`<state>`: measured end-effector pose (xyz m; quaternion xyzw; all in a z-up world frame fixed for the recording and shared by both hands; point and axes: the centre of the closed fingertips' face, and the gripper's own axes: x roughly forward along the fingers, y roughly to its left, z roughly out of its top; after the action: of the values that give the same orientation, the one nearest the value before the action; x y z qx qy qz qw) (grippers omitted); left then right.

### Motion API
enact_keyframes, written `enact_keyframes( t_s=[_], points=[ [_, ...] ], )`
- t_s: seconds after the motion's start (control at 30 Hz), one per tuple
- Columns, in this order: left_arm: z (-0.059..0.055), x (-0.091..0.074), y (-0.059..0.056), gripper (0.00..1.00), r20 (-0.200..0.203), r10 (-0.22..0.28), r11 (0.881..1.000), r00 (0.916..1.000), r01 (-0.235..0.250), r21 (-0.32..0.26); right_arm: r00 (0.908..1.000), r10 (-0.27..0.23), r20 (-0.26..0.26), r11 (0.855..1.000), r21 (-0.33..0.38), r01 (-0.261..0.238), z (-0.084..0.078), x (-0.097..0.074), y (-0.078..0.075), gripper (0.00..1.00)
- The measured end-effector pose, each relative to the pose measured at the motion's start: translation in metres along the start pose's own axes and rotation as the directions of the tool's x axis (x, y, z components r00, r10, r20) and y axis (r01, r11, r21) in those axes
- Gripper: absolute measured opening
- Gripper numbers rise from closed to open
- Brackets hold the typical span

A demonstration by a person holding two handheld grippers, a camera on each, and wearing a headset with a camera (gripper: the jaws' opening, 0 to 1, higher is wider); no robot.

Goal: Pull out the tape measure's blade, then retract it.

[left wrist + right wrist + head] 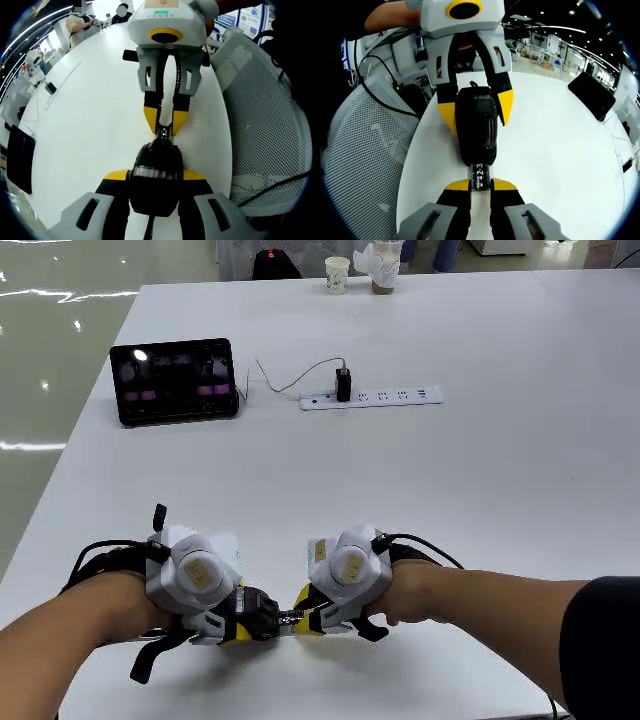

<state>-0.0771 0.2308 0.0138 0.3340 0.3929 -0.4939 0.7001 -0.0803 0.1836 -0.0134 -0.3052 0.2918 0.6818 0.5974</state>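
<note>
Black rounded tape measure clenched in left gripper, flat blade pinched in right gripper

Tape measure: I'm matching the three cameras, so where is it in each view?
Head view: tape measure bottom centre.
Left gripper view: tape measure lower centre, clamped between own jaws.
Right gripper view: tape measure centre, its blade between own jaws.
Shared landmark: the black tablet.

a white counter carries a dark tablet at the far left, a white power strip to its right with a black charger plugged in, and two paper cups at the far edge.
</note>
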Motion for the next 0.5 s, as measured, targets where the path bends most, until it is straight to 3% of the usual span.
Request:
enact_keyframes(
  t_s=[0.5],
  points=[
    [0.0011,0.0006,-0.0003,0.32,0.006,-0.003,1.0,1.0,0.003,0.0,0.9999,-0.006,-0.011,1.0,-0.007,0.006,-0.0053,-0.0041,0.0003,0.1]
  ],
)
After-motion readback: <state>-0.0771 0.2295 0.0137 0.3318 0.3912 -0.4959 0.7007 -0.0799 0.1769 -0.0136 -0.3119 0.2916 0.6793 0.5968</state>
